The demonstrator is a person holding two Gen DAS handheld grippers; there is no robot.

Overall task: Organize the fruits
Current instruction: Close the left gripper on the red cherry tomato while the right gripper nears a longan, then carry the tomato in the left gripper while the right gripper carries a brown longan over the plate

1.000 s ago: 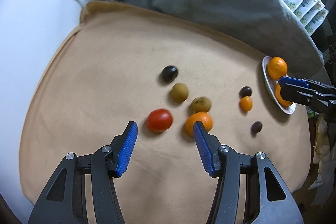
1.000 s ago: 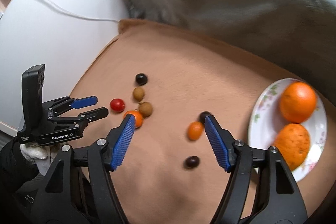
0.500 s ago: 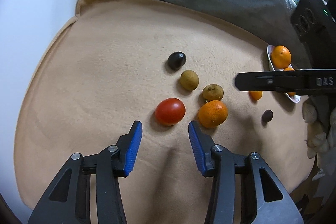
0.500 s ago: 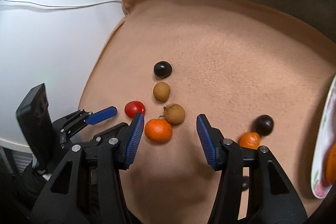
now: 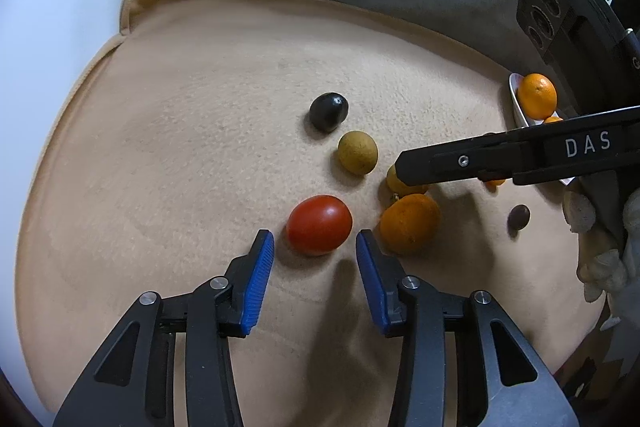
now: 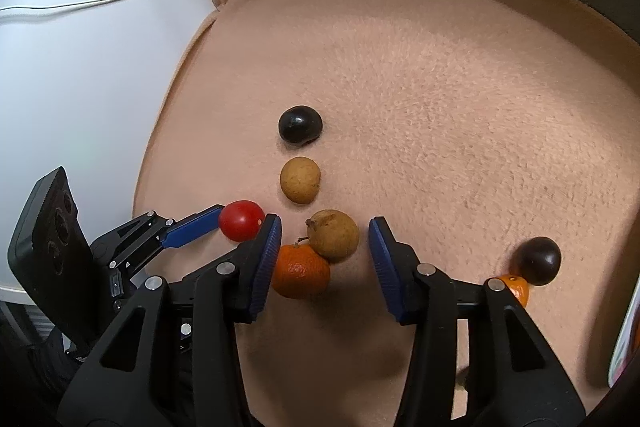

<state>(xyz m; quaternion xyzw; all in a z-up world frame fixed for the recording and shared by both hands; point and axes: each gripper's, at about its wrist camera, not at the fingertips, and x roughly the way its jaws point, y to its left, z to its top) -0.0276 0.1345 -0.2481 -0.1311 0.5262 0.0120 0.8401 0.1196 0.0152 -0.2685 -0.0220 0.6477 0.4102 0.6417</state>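
So both of our claws have just dropped in on the fruit cluster in the middle of the tan cloth [image 5: 168, 131], and both have been narrowing their jaws on the way down. Our left gripper [image 5: 315, 250] now sits right at the red tomato [image 5: 319, 225], blue pads either side of its near end but not pressing yet, so it's open and empty. Our right gripper [image 6: 324, 241] swung over from the plate [image 5: 518, 107] side, and now brackets the brown stemmed fruit [image 6: 334, 235] and the mandarin [image 6: 300, 270] that touches it, also with a gap on both sides, nothing gripped. The black plum [image 6: 300, 127] and the other brown fruit [image 6: 300, 185] lie just beyond in a line, and a small orange fruit [image 6: 516, 287] and a dark one [image 6: 538, 261] are off to the right. Two oranges are already on the plate, so we'd guess we're partway through, with two pickups lined up at once. One worry: the right claw may catch two fruits together.
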